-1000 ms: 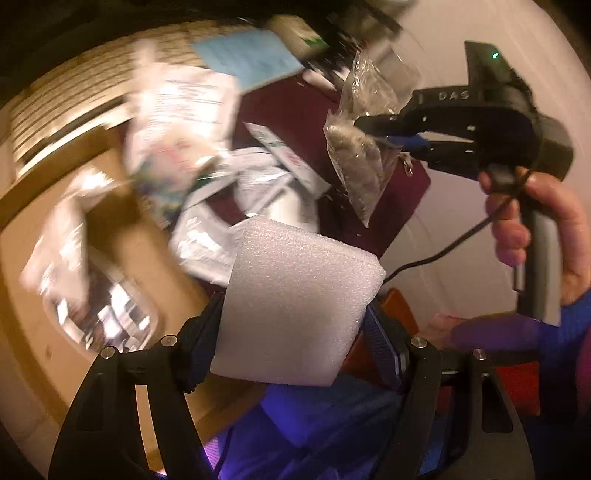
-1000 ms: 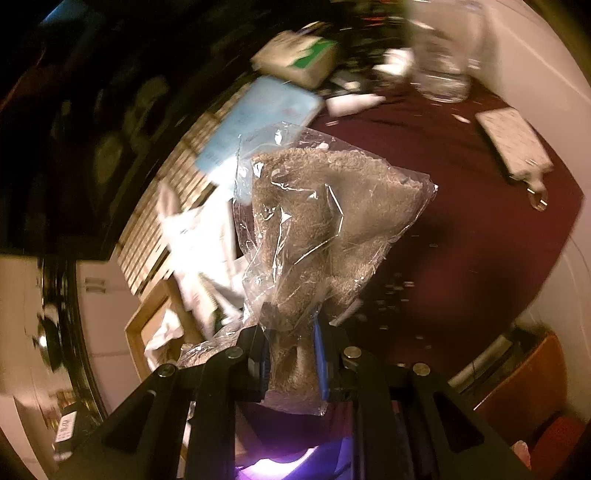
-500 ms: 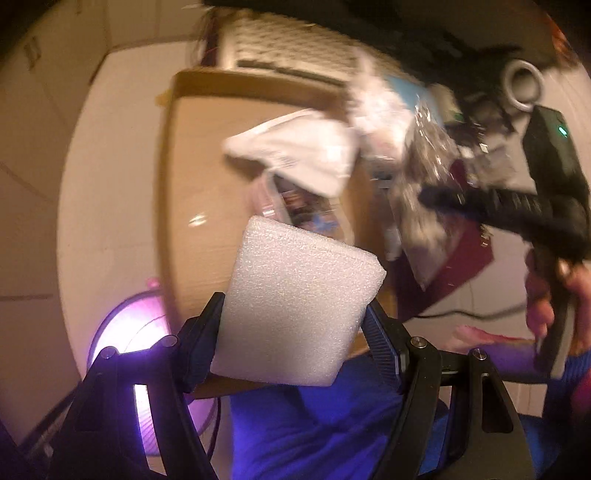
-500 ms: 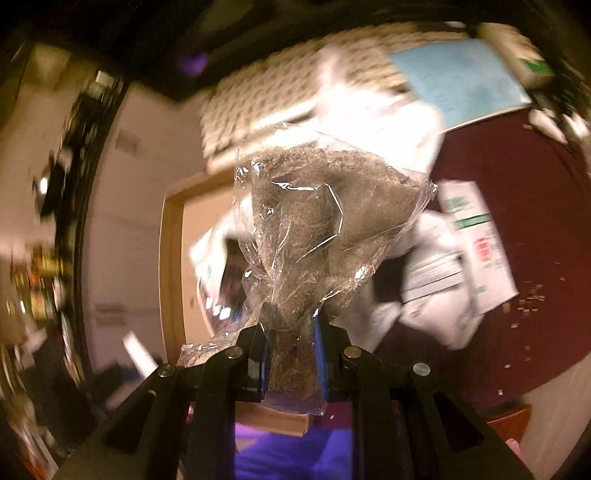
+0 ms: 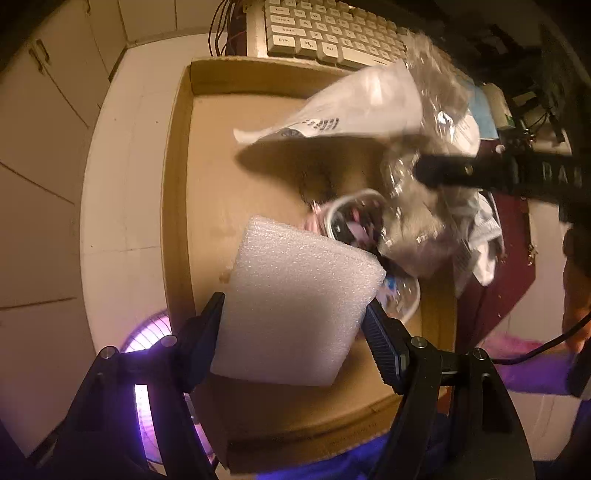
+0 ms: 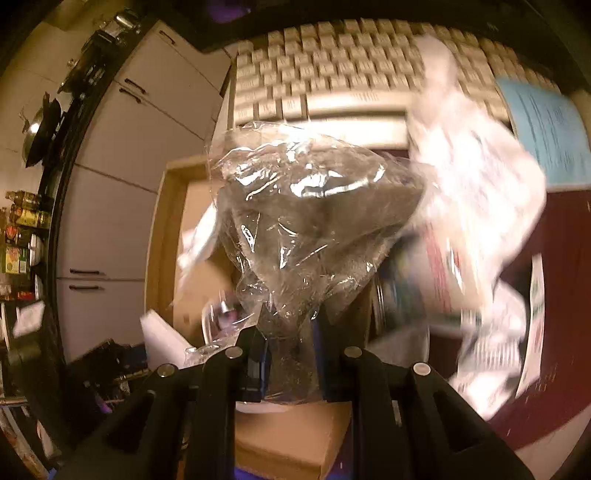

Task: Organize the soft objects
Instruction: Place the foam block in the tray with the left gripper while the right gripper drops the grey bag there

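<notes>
- We look down into a cardboard box, the biggest thing here, its brown floor bare on the left side.
- Past the box's far edge lies a pale keyboard; to the right a dark red worktop shows.
- A white plastic bag lies blurred over the far right part of the box.
- Our left tool has its two fingers set wide and pressed on both sides of a white foam block, held above the near part of the box.
- Our right tool is nearly closed, pinching the neck of a clear bag of grey fluff above the box's right side, just beside the foam.
</notes>
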Demonstrator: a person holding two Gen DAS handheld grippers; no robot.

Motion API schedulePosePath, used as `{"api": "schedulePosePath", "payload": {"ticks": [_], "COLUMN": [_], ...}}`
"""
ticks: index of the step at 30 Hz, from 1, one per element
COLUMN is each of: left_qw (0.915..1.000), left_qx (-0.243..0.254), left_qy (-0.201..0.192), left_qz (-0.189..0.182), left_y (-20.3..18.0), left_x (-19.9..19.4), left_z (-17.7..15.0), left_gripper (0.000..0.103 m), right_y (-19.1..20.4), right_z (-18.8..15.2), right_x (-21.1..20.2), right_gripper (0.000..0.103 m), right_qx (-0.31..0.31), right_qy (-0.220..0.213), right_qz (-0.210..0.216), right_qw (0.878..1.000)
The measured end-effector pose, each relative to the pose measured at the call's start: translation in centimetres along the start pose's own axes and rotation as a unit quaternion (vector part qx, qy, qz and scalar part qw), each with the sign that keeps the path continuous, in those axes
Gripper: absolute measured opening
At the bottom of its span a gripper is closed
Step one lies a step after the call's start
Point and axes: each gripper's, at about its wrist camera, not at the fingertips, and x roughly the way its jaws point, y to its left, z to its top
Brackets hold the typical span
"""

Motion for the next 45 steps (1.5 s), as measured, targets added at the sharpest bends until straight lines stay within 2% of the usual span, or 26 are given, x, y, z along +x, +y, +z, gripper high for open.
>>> {"api": "schedulePosePath", "payload": {"ticks": [9, 13, 15, 16, 17, 19, 25, 29, 31, 33, 37, 42, 45], "left_qw": [0.9999, 1.0, 0.9999, 0.9999, 0.9998, 0.9995, 0.9986, 0.9975, 0.997, 0.9968, 0.9968, 0.9951, 0.9923], "left_qx": [0.008, -0.002, 0.0, 0.001, 0.005, 0.009, 0.0, 0.002, 0.008, 0.011, 0.023, 0.077, 0.111], "left_qy": [0.001, 0.002, 0.002, -0.002, -0.005, -0.013, -0.042, -0.064, -0.073, -0.077, -0.077, -0.06, -0.036], "left_qz": [0.007, 0.006, 0.01, 0.014, 0.02, 0.027, 0.032, 0.028, 0.026, 0.016, 0.002, -0.016, -0.043], "left_y": [-0.1, -0.2, -0.3, -0.4, -0.5, -0.6, -0.4, -0.3, -0.3, -0.5, -2.1, -6.7, -10.2], "left_x": [0.3, 0.0, -0.1, -0.2, -0.4, -0.7, -2.2, -4.3, -5.4, -6.1, -6.4, -5.9, -4.9], "left_z": [0.4, 0.0, -0.4, -0.6, -0.8, -1.2, -2.2, -2.5, -2.5, -2.4, -1.9, -0.9, -0.3], "left_gripper": [0.074, 0.076, 0.076, 0.077, 0.077, 0.077, 0.078, 0.078, 0.079, 0.08, 0.08, 0.08, 0.08], "right_y": [0.9, 0.7, 0.5, 0.1, -0.8, -2.0, -5.9, -8.4, -10.4, -11.6, -15.0, -19.3, -21.0], "right_z": [-0.3, -0.8, -0.9, -0.7, -0.6, -0.6, -0.5, -2.4, -3.8, -3.9, -6.7, -9.0, -9.4], "right_x": [2.9, 3.1, 2.7, 2.3, 1.7, 0.8, -2.1, -5.4, -7.2, -8.1, -9.8, -9.3, -8.2], "right_gripper": [0.021, 0.022, 0.026, 0.033, 0.045, 0.054, 0.055, 0.066, 0.067, 0.067, 0.074, 0.075, 0.078], "right_qx": [-0.02, -0.014, -0.01, -0.006, -0.001, 0.012, 0.038, 0.058, 0.074, 0.093, 0.143, 0.183, 0.207], "right_qy": [0.029, 0.026, 0.02, 0.018, 0.015, 0.01, 0.002, -0.035, -0.047, -0.053, -0.059, -0.042, -0.032], "right_qz": [-0.028, -0.02, -0.018, -0.016, -0.012, 0.001, 0.02, 0.051, 0.054, 0.045, 0.014, -0.013, -0.025], "right_qw": [0.999, 0.999, 1.0, 1.0, 1.0, 1.0, 0.999, 0.996, 0.995, 0.993, 0.988, 0.982, 0.978]}}
